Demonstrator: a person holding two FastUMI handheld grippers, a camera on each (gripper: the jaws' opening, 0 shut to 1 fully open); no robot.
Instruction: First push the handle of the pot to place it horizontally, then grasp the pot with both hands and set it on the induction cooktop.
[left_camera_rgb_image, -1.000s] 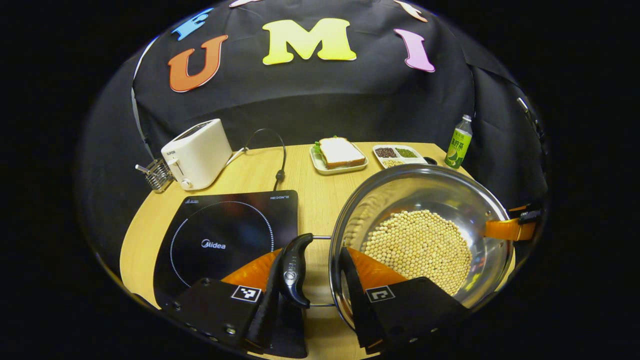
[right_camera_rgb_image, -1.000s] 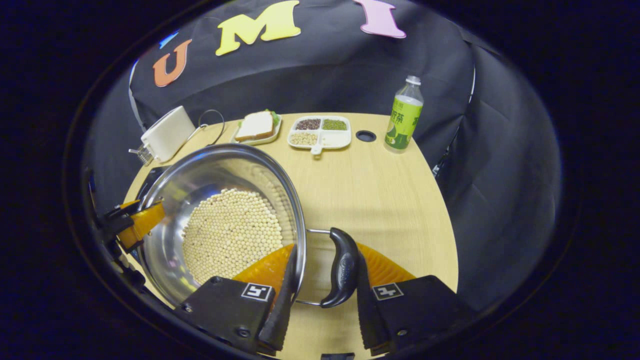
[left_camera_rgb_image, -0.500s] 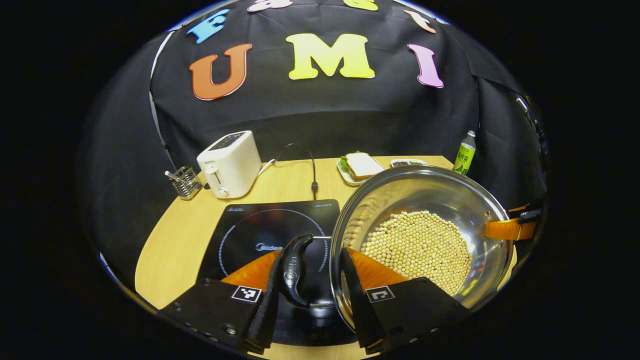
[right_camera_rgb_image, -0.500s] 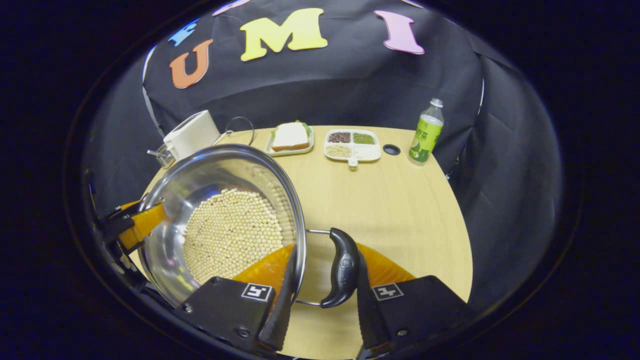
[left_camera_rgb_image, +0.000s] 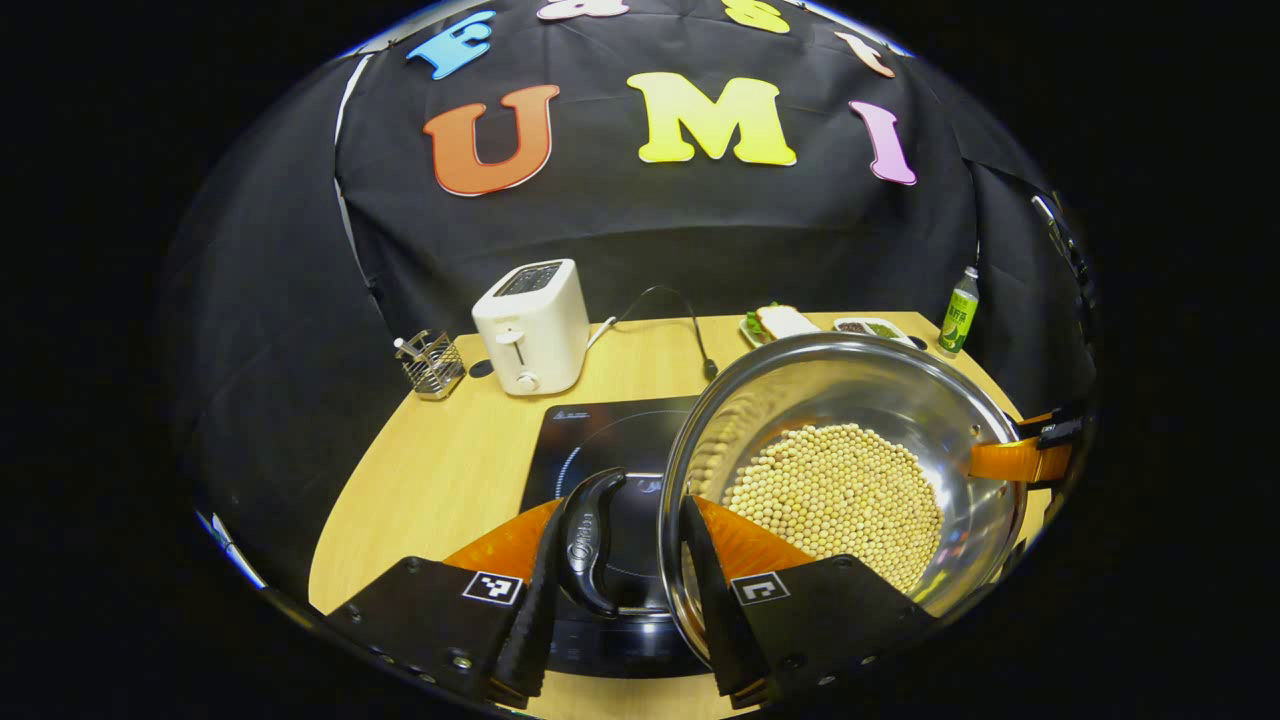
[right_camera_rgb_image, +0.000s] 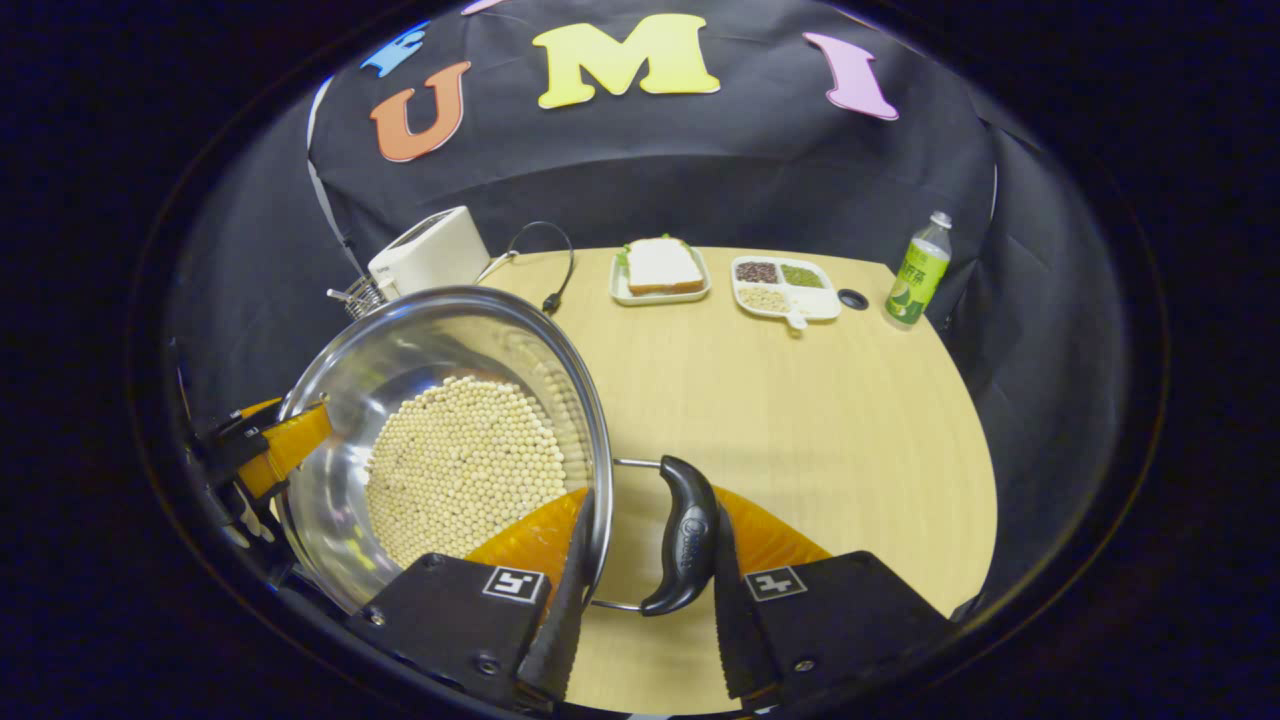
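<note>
We carried the stainless steel pot (left_camera_rgb_image: 850, 470) above the table (left_camera_rgb_image: 440, 480), its near side over the black induction cooktop (left_camera_rgb_image: 600, 445) in the left gripper view, with a layer of soybeans (left_camera_rgb_image: 835, 495) covering its bottom. Our left tool (left_camera_rgb_image: 620, 600) straddled the pot's rim, one finger outside against the black side handle (left_camera_rgb_image: 590, 540) and the other inside the wall, pinching handle and rim together. Our right tool (right_camera_rgb_image: 640, 600) did the same at the opposite side, clamped across the rim and the other black handle (right_camera_rgb_image: 683, 550).

We judged the load heavy for two narrow pinches: rigid steel plus a full layer of beans. The polished wall looked slippery, and the loose beans would roll if the pot tipped (a tilt toward either side could spill them or shift the weight). The handles on their wire loops offered the surest hold, one on each side, with the pot kept level between them.

Behind stood a white toaster (left_camera_rgb_image: 530, 325), a plate with a sandwich (right_camera_rgb_image: 660, 268), a divided tray of grains (right_camera_rgb_image: 783, 285) and a green bottle (right_camera_rgb_image: 918, 270), all well apart from the pot.
</note>
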